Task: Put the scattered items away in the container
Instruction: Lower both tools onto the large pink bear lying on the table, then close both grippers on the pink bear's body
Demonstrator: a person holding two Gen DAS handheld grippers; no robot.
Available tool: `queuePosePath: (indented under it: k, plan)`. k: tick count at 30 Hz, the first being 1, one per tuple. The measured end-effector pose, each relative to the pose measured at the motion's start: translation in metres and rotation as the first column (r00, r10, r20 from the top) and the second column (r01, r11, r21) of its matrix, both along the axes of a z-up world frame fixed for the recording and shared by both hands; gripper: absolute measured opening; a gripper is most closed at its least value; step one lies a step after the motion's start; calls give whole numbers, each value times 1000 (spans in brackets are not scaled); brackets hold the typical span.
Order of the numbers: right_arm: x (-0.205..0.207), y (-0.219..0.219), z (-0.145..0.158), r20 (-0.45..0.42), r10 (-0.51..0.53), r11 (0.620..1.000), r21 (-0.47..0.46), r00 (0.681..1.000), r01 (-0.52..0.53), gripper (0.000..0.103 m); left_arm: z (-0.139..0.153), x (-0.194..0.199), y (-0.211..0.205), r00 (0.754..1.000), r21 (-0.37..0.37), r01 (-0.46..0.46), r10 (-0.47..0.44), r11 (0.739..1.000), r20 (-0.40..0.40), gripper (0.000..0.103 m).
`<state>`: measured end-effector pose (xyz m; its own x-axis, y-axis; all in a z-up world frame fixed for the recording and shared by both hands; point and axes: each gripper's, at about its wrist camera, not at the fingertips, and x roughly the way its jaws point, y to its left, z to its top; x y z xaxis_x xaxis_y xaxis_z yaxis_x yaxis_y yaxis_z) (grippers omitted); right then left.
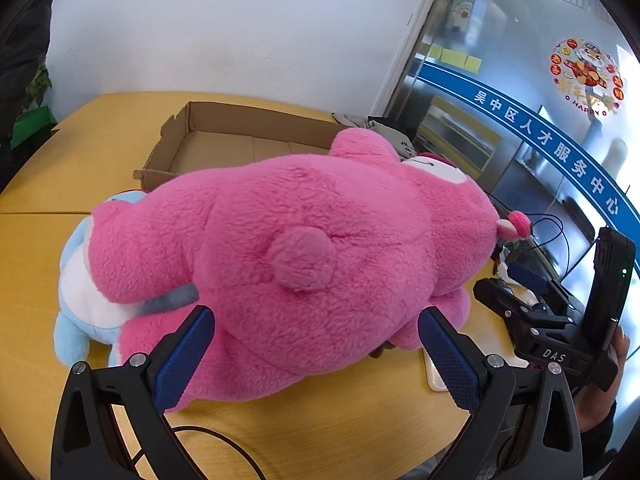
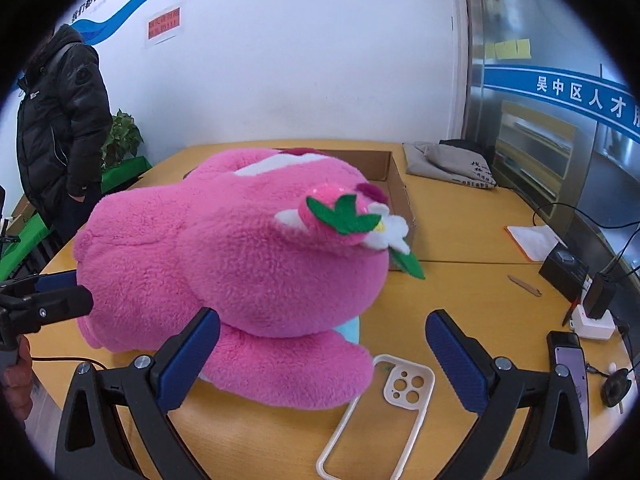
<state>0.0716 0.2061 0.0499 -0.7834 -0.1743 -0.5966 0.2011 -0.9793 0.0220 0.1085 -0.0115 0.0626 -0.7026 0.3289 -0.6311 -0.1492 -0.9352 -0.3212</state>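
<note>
A big pink plush bear point(image 1: 304, 256) lies on the wooden table, partly on top of a light blue plush toy point(image 1: 76, 300). An open shallow cardboard box point(image 1: 224, 144) sits behind them. My left gripper point(image 1: 316, 356) is open, its blue pads either side of the bear's lower body. My right gripper point(image 2: 322, 360) is open at the bear's point(image 2: 240, 264) other side; the bear's foot lies between its fingers. A cream phone case point(image 2: 384, 404) lies on the table just in front of the right gripper. The box's far corner point(image 2: 394, 184) shows behind the bear.
A grey cloth bag point(image 2: 448, 164) lies at the table's back right. Chargers, cables and a black device point(image 2: 592, 300) sit at the right edge. A person in a black coat point(image 2: 60, 128) stands at the left. A glass wall is on the right.
</note>
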Motion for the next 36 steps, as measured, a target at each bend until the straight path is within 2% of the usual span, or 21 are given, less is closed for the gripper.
queuePosePath:
  k: [18, 26, 29, 31, 33, 36]
  plan:
    - [-4, -13, 1, -8, 48, 999, 26, 999, -48, 102, -2, -16, 5, 1000, 37, 1, -1, 999, 10, 103]
    - [-11, -10, 16, -24, 111, 994, -20, 994, -111, 102, -1, -26, 1, 999, 50, -10, 8, 999, 35, 103]
    - [-28, -4, 26, -28, 157, 985, -66, 987, -159, 102, -7, -38, -2, 997, 62, -17, 12, 998, 80, 103]
    - [-51, -3, 25, 14, 209, 975, -80, 978, -208, 103, -12, -48, -3, 994, 74, -16, 8, 997, 113, 103]
    - [-71, -8, 18, 53, 237, 971, -56, 970, -234, 103, -17, -56, -8, 991, 104, -23, 8, 994, 135, 100]
    - [-88, -14, 10, 56, 279, 960, -31, 959, -278, 99, -18, -65, -14, 989, 129, -36, 17, 991, 147, 93]
